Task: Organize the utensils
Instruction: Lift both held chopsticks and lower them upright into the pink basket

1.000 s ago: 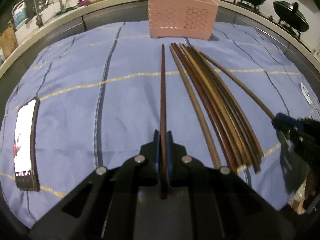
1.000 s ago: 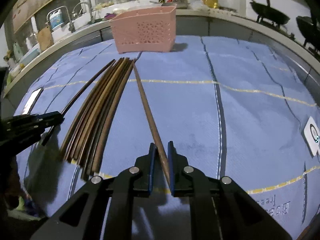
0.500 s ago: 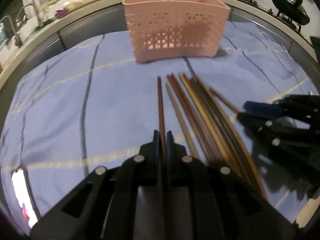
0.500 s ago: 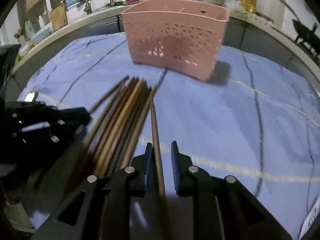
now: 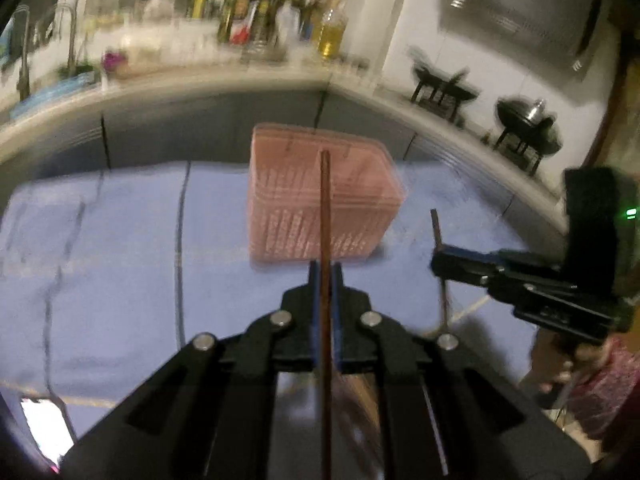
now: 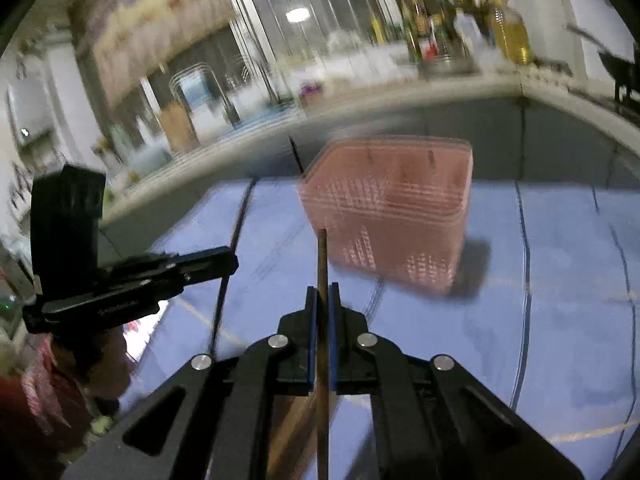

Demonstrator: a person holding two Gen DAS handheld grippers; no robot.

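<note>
My left gripper point(image 5: 325, 270) is shut on a dark red-brown chopstick point(image 5: 325, 208) that points up toward the pink perforated basket point(image 5: 288, 200). My right gripper point(image 6: 323, 294) is shut on a brown chopstick point(image 6: 321, 256), lifted, with the pink basket point(image 6: 400, 216) ahead and to the right. Each gripper shows in the other's view: the right one point(image 5: 438, 258) with its chopstick upright, the left one point(image 6: 230, 262) with its chopstick slanting. The rest of the chopstick pile shows only as a blur under the fingers.
The blue checked cloth point(image 5: 120, 260) covers the table. A lit phone point(image 5: 44, 428) lies at the near left edge. Behind the table runs a kitchen counter point(image 5: 200, 80) with bottles and a sink; woks point(image 5: 524, 124) stand at the right.
Both grippers have lifted their chopsticks off the cloth and tilted upward, closer to the basket. The views now look over the table to the counter.
</note>
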